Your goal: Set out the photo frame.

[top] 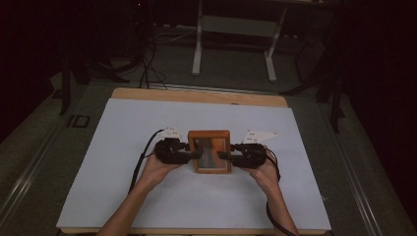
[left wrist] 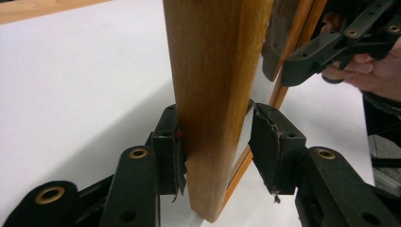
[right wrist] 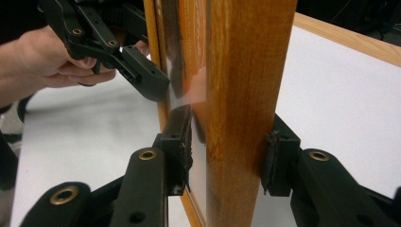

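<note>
My left gripper (top: 195, 155) at nine o'clock and right gripper (top: 223, 156) at three o'clock straddle the upright rectangular wooden picture frame (top: 210, 151), jaws half open; whether the pads press, I cannot tell.

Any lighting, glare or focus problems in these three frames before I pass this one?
High view: dim overall, surroundings nearly black, the wooden frame small and soft on the white sheet. Left gripper view: bright and sharp on the frame's edge, the other hand slightly soft. Right gripper view: a pale reflection on the glass, wood grain sharp.
</note>
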The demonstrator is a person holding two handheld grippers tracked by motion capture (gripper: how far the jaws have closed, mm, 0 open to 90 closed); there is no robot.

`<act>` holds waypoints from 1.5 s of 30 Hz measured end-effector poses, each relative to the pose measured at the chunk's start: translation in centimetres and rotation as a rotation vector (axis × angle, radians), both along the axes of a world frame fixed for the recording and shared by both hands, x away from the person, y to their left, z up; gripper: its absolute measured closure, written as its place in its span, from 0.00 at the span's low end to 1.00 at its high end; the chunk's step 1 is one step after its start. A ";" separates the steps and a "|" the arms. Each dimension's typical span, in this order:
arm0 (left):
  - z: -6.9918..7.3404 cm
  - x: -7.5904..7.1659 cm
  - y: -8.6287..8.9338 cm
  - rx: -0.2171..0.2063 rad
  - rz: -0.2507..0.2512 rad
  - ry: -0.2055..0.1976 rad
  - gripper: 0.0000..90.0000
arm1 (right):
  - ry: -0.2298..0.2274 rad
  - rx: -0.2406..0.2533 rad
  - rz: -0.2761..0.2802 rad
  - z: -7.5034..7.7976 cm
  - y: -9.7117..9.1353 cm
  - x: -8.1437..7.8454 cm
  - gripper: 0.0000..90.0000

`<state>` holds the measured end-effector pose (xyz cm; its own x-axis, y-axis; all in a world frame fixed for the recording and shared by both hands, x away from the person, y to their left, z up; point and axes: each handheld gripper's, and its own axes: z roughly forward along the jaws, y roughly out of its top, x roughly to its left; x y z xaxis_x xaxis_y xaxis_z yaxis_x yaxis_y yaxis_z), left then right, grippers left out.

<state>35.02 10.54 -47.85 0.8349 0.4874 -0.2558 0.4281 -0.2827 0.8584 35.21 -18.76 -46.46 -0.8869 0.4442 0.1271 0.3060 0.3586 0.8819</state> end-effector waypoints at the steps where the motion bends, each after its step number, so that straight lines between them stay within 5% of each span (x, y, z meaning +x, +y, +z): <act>1: 0.2 -0.1 0.3 -0.006 0.005 0.004 0.64 | 0.005 0.004 -0.001 0.0 0.1 0.0 0.67; 10: 0.6 -0.3 1.0 -0.021 0.022 0.027 0.65 | 0.078 0.073 -0.016 -0.5 0.6 0.1 0.66; 45: -0.8 -0.3 2.6 -0.005 0.079 0.146 0.67 | 0.249 0.125 -0.026 -3.6 2.2 1.1 0.62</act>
